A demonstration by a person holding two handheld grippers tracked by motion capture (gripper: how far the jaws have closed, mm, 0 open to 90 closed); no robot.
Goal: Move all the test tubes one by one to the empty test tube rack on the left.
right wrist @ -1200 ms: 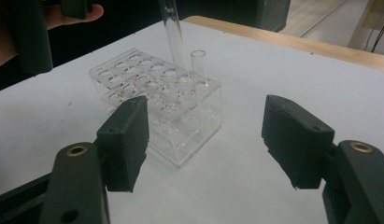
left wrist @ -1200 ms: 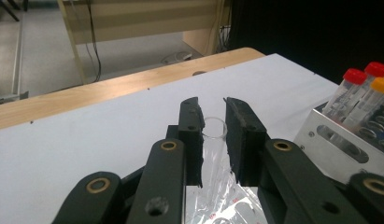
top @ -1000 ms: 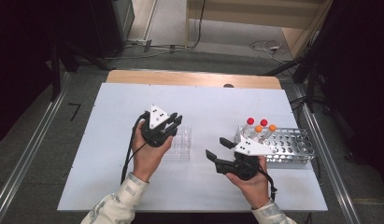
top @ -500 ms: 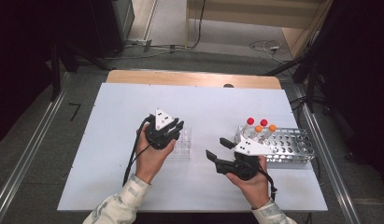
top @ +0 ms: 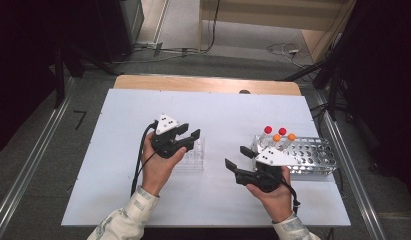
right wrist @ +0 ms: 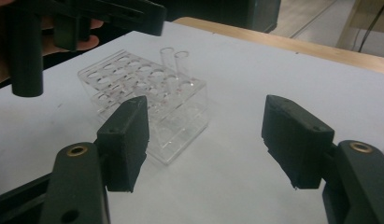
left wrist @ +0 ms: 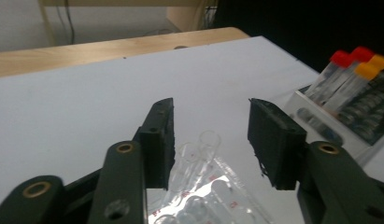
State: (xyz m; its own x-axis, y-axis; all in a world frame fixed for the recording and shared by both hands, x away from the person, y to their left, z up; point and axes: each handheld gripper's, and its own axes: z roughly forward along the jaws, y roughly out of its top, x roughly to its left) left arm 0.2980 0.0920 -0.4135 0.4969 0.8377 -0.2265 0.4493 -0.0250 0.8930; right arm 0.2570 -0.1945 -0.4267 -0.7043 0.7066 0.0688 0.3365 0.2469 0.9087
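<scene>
— Two clear tubes (right wrist: 174, 65) stood in the clear rack (right wrist: 147, 100), right under the left gripper (top: 185, 136)?
— Yes. Its jaws had just been opening, released, nothing pressed between them.
— And the right gripper (top: 234, 162)?
— Jaws apart, empty, aimed at that rack; the metal rack (top: 313, 155) with capped tubes (top: 278, 137) sat just beyond it.

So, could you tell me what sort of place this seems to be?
Probably a lab-style recording bench: a white table holding a clear tube rack and a metal rack of capped tubes, with cables on the floor behind.
</scene>
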